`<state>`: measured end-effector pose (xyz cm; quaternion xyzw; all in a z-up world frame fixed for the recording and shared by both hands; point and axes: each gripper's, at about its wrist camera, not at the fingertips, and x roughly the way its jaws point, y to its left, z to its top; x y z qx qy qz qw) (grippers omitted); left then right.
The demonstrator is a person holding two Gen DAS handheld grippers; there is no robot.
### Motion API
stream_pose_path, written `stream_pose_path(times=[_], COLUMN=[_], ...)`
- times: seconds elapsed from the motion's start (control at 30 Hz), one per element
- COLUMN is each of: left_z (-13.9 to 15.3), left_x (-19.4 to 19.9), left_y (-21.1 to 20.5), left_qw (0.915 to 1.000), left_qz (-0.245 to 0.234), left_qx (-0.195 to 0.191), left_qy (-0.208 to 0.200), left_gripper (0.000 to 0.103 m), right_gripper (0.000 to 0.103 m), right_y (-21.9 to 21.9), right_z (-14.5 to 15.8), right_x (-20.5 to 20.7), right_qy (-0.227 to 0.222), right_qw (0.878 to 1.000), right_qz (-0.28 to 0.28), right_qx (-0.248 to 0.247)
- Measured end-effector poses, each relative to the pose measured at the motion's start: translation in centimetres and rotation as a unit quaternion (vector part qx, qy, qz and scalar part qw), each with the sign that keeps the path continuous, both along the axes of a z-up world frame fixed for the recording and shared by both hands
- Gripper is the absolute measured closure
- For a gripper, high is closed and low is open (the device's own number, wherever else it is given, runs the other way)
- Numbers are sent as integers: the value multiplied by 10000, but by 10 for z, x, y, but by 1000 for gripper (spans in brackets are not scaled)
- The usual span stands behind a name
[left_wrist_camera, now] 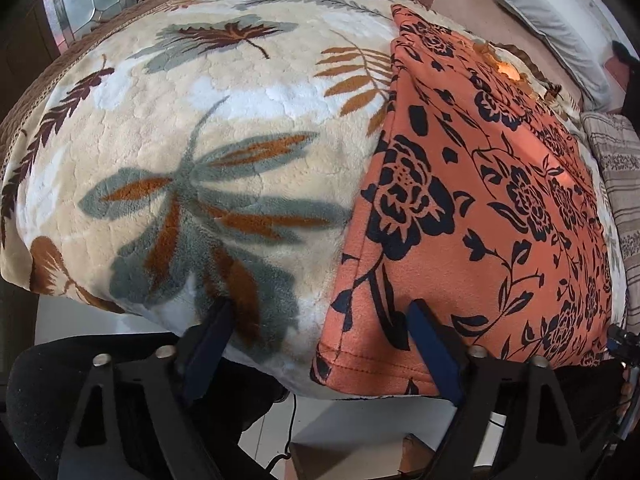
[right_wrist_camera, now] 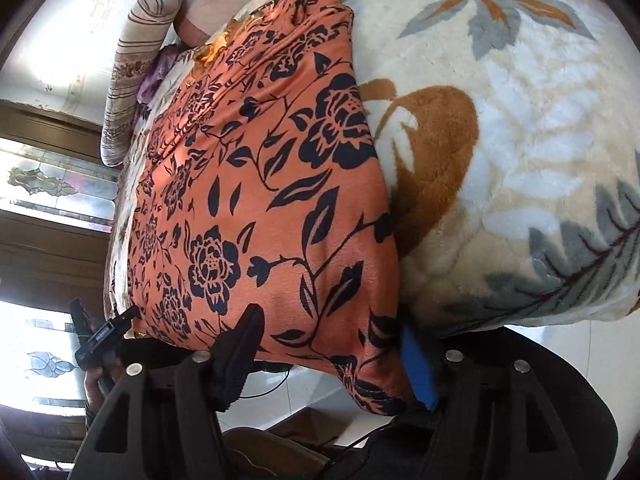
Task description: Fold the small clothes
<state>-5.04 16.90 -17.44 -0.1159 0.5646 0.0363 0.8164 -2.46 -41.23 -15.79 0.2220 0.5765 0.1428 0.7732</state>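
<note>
An orange garment with a black flower print [left_wrist_camera: 492,216] lies flat on a leaf-patterned fleece blanket [left_wrist_camera: 208,128], its hem hanging over the near bed edge. My left gripper [left_wrist_camera: 320,320] is open at the garment's near left corner; its right finger [left_wrist_camera: 432,344] rests on the cloth and its left finger [left_wrist_camera: 212,336] on the blanket. In the right wrist view the same garment [right_wrist_camera: 260,184] lies lengthwise. My right gripper [right_wrist_camera: 332,344] is open and straddles its near right corner, with the blue-padded finger [right_wrist_camera: 416,364] at the cloth's edge.
A striped pillow [right_wrist_camera: 136,76] and a pale pillow [left_wrist_camera: 548,20] lie at the head of the bed. The blanket [right_wrist_camera: 520,128] spreads wide beside the garment. White floor tiles [left_wrist_camera: 360,424] show below the bed edge. The other gripper [right_wrist_camera: 100,336] shows at the left.
</note>
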Motion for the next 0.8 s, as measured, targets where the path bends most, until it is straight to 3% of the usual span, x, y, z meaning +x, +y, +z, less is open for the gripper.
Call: stream_pose_path(times=[0.03,0.1,0.13,0.17,0.23,0.27,0.3,0.33,0.43,0.47,0.5,0.57,0.6,0.7,0.8], left_z=[2,7,10,11,10,7,5,4,2,2,3,12,19,45,46], left_x=[-1,-2,-2,-2,-1,1,2,3,8,8,8,8,9,7,13], left_y=[-2,-3,-3,-3,-3,-4,-5,-9,-25,-27,-27,-23,-21,-15,-14], left_qw=[10000,9999,9997,9997,9997,9996,9994,9992,9982,9981,9981,9980,9980,9969,9966], left_qz=[-40,-133,-176,-197,-220,-232,-290,-368,-566,-581,-577,-622,-578,-499,-544], left_qx=[89,-44,-137,-144,-119,-139,-186,-164,185,215,225,-116,-248,-426,-428], left_qy=[0,-22,-27,-23,-25,35,49,31,63,53,42,-39,-95,-424,-454], left_gripper=[40,69,75,76,69,48,38,35,35,45,63,98,98,98,97], right_gripper=[40,61,68,68,66,49,33,25,26,35,45,91,96,96,96], right_y=[0,0,-2,-4,-5,-6,-7,-7,-3,-3,-3,-5,-7,-13,-17], right_z=[1,1,2,4,8,8,7,8,5,3,1,0,2,24,45], right_x=[0,-1,-2,-4,-6,-5,-4,-4,-1,0,2,1,1,-5,-6], right_qy=[-10,-2,-3,-28,-106,-77,-67,-111,-81,-14,37,112,83,-215,-505], right_qw=[10000,9999,9999,9999,9996,9995,9996,9997,9995,9996,9996,9994,9995,9997,9984], right_qz=[2,-14,-66,-117,-154,-147,-153,-157,-117,-101,-79,-76,-71,-142,-221], right_qx=[-39,-106,-115,-83,-209,-285,-243,-155,-273,-264,-286,-304,-298,-49,101])
